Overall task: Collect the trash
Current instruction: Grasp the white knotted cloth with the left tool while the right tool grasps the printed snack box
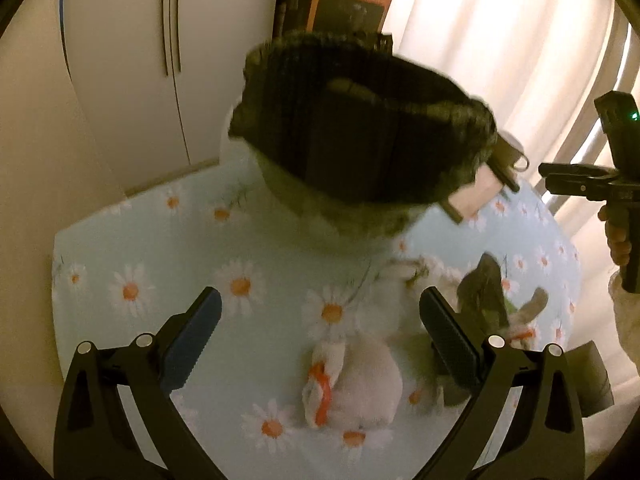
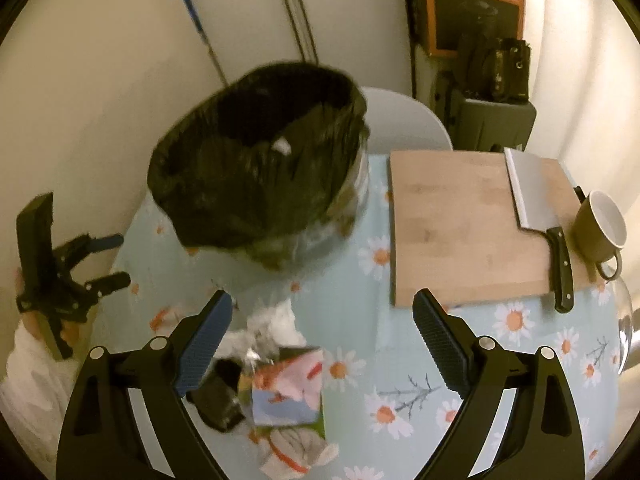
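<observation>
A bin lined with a black bag (image 2: pixel 256 160) stands on the daisy-print tablecloth (image 2: pixel 360 360); it also shows in the left wrist view (image 1: pixel 360 128). Trash lies in front of it: a crumpled white wrapper with red print (image 1: pixel 352 384), a dark wrapper (image 1: pixel 484 292), and in the right wrist view white tissue (image 2: pixel 280 320), a colourful packet (image 2: pixel 288 388) and a black piece (image 2: pixel 218 400). My left gripper (image 1: pixel 320 332) is open above the white wrapper. My right gripper (image 2: pixel 322 336) is open above the trash pile. Each gripper shows in the other's view, the right (image 1: pixel 580 180) and the left (image 2: pixel 104 260).
A wooden cutting board (image 2: pixel 460 224) with a cleaver (image 2: pixel 532 200) lies to the right of the bin. A cup (image 2: pixel 600 228) stands at its right edge. A white cupboard (image 1: pixel 128 60) and curtain (image 1: pixel 500 40) are behind. An orange box (image 2: pixel 476 4) stands at the back.
</observation>
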Demonstrator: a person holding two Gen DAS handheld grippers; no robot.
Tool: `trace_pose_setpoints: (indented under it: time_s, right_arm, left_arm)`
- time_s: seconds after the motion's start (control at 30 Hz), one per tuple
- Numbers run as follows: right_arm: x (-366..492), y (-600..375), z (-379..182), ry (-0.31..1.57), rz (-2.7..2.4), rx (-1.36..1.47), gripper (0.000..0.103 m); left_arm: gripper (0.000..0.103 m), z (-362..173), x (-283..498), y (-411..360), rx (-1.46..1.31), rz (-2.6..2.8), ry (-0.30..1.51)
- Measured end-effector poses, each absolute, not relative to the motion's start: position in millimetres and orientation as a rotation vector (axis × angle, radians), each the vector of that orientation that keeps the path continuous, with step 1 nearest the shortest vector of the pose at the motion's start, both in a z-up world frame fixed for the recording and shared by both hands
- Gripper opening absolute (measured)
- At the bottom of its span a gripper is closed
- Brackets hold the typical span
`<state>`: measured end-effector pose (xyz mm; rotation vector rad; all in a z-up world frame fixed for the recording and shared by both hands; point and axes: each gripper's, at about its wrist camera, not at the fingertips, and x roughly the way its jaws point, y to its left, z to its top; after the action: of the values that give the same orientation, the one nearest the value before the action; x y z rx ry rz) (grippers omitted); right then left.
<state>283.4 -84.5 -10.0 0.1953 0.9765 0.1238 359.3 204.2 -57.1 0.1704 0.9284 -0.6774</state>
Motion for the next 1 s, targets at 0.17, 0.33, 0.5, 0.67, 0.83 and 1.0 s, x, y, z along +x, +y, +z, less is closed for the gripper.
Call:
trace_pose_setpoints:
  time_s: [0.17, 0.33, 0.5, 0.67, 0.83, 1.0]
  right_arm:
    - [278.6, -73.9, -27.0, 1.015, 0.163, 0.204, 0.087]
    - [277.3, -61.7, -46.0, 1.057, 0.168, 0.203, 0.087]
    - [274.8, -54.5, -66.2, 1.107, 0.173, 0.213, 0.087]
    - [273.6, -48.5, -84.4, 1.153, 0.177, 0.215, 0.087]
    - [274.9, -39.0, -99.4, 1.194, 0.187, 0.188, 0.087]
    - [276.5, -30.7, -114.7, 1.232, 0.197, 0.177, 0.087]
  left_arm:
    - [0.097, -77.2, 347.5, 203.0, 0.227, -0.669, 0.974]
    - [0.097, -91.4, 332.9, 203.1, 0.241, -0.689, 1.011]
    - [0.097, -104.8, 323.4, 203.5, 0.238, -0.707, 1.050]
    - [0.097, -116.6, 316.2, 199.1, 0.242, -0.723, 1.071]
    - [0.097, -129.0, 311.3, 190.6, 0.255, -0.742, 1.089]
    - [0.097, -141.6, 308.6, 184.6, 0.255, -0.741, 1.110]
